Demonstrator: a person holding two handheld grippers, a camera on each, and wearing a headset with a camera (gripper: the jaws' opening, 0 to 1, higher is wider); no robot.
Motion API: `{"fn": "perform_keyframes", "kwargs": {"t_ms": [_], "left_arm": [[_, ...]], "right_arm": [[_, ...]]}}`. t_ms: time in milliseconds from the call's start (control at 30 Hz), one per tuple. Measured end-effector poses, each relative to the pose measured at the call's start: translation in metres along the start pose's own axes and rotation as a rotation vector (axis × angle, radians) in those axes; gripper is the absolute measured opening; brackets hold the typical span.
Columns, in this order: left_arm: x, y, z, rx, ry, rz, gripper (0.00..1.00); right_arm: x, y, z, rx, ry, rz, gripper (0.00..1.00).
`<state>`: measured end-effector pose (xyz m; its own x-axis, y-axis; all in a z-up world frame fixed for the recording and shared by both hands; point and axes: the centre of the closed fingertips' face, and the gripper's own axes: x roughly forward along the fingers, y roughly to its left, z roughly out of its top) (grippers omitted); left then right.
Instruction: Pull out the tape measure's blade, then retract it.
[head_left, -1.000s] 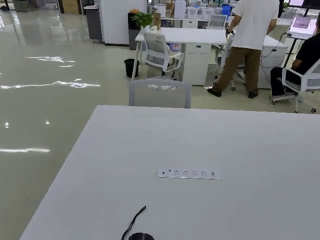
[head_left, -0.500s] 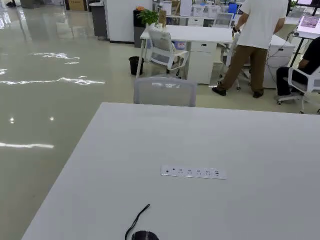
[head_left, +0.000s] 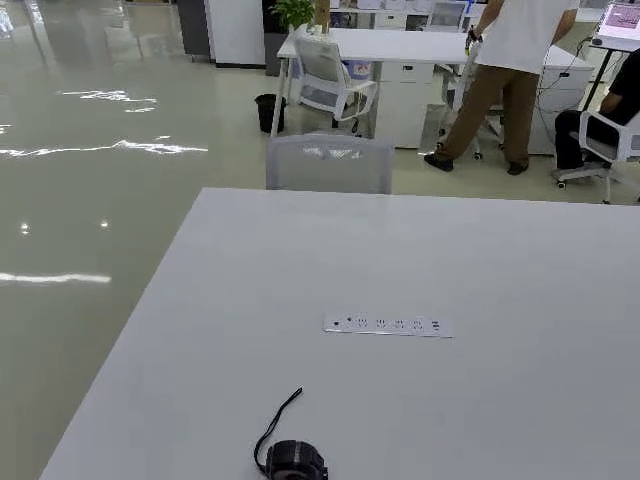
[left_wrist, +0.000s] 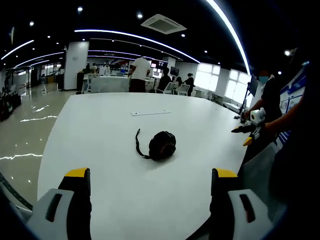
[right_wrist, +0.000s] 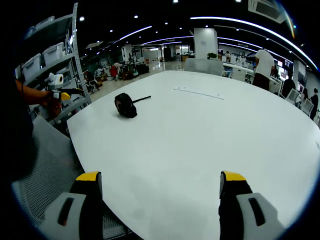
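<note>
A black tape measure with a black wrist strap lies on the white table, near its front edge in the head view; no blade shows out of it. In the left gripper view the tape measure sits ahead of my left gripper, which is open and empty with yellow-tipped fingers wide apart. My right gripper is open and empty too, with the tape measure ahead and to its left. Both grippers are back from the table's near edge.
A white power strip is set in the middle of the table. A grey mesh chair stands at the far edge. People stand and sit at desks beyond. A shelf rack with bins is behind the near side.
The head camera has tilted down, so more of the tape measure shows at the bottom. Nothing on the table has moved.
</note>
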<state>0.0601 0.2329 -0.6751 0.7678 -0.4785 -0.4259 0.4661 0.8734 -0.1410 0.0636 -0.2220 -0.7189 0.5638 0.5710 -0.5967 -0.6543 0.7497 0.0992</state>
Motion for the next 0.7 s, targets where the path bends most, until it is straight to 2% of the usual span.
{"fn": "perform_keyframes", "kwargs": {"t_ms": [100,233,400,467,500,700], "left_arm": [[0.002,-0.004,-0.002,0.013,0.012,-0.028,0.99],[0.004,-0.009,0.000,0.024,0.025,-0.028,0.99],[0.006,0.002,-0.004,0.019,0.032,-0.012,0.99],[0.007,0.002,-0.005,0.014,0.032,-0.011,0.99],[0.007,0.007,-0.007,0.012,0.033,-0.011,0.99],[0.005,0.008,-0.015,0.022,0.055,-0.019,0.99]], "right_arm": [[0.001,0.000,0.006,-0.019,0.004,0.000,1.00],[0.000,-0.011,0.026,-0.015,-0.056,-0.056,1.00],[0.001,-0.021,0.018,-0.035,-0.031,-0.077,1.00],[0.001,-0.020,0.016,-0.047,-0.019,-0.077,1.00],[0.001,-0.018,0.014,-0.055,-0.011,-0.075,1.00],[0.002,-0.016,0.010,-0.089,0.006,-0.070,1.00]]}}
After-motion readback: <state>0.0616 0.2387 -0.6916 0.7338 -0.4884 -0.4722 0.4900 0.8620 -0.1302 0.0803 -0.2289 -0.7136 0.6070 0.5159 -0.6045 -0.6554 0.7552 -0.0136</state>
